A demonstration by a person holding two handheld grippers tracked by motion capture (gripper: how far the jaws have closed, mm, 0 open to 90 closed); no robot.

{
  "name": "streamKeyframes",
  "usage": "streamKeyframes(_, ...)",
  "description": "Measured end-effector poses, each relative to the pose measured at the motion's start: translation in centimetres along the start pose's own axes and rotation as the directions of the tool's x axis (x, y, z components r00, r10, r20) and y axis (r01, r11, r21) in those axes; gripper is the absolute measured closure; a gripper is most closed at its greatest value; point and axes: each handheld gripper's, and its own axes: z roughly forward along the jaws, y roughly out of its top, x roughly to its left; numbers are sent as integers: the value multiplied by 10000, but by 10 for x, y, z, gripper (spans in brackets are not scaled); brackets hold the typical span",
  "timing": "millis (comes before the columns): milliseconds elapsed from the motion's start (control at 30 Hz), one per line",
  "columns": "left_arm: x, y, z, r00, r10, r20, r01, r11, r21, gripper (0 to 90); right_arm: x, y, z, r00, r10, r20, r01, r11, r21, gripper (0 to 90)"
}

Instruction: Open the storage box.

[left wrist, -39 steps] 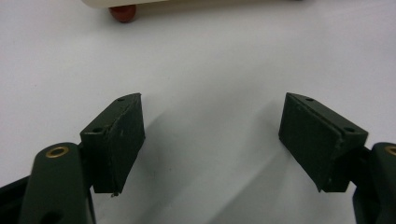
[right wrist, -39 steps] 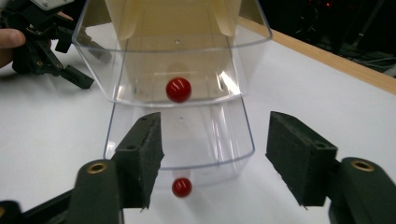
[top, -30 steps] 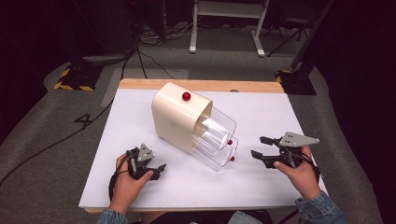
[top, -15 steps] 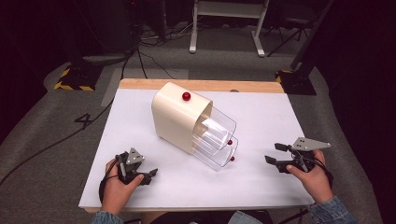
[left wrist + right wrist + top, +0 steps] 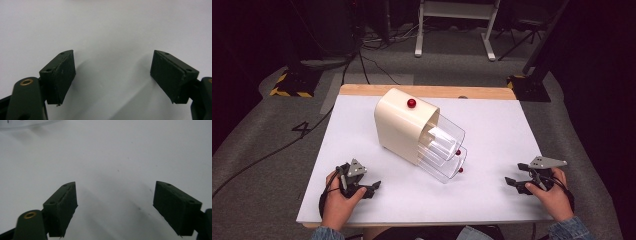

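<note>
cream drawer box (image 5: 404,127) sits mid-table on the white table top (image 5: 497,125), turned at an angle, with a red knob (image 5: 411,103) on top. two clear drawers (image 5: 444,150) stick out of its front toward the near right, stacked, each with a small red knob (image 5: 457,152); the lower one's knob (image 5: 460,170) sits just above the table.

left gripper (image 5: 371,186) rests at the near left edge of the table, well apart from the box, nearer left of it. jaws spread wide, nothing between them; left gripper view has bare white surface between the pads (image 5: 61,75).

right gripper (image 5: 514,175) is low at the near right edge, well apart from the drawers, which lie to its left. jaws have just been opening, now wide, nothing between them; right gripper view has plain white surface between the pads (image 5: 62,207) and a sliver of a clear drawer edge (image 5: 25,123) at the top left.

nothing stands between either gripper and the box.

behind the table: wooden table edge (image 5: 427,91), grey floor with cables (image 5: 362,55), yellow-black hazard tape (image 5: 287,90), white stand legs (image 5: 457,30). a "4" mark (image 5: 302,129) shows on the floor at left. no other writing readable.
</note>
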Motion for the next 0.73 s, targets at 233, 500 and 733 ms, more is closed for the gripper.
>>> streamKeyframes(233,0,0,0,10000,2,1,-2,10000,-7,205,-4,-14,8,9999,108,102,-108,9999,-1,141)
streamKeyframes(500,0,0,0,10000,13,-11,-13,10000,-4,205,-2,-15,9,9998,42,201,-41,10000,-38,138)
streamKeyframes(733,0,0,0,10000,-32,15,32,10000,38,203,-3,-14,9,9998,62,190,-62,10000,15,138)
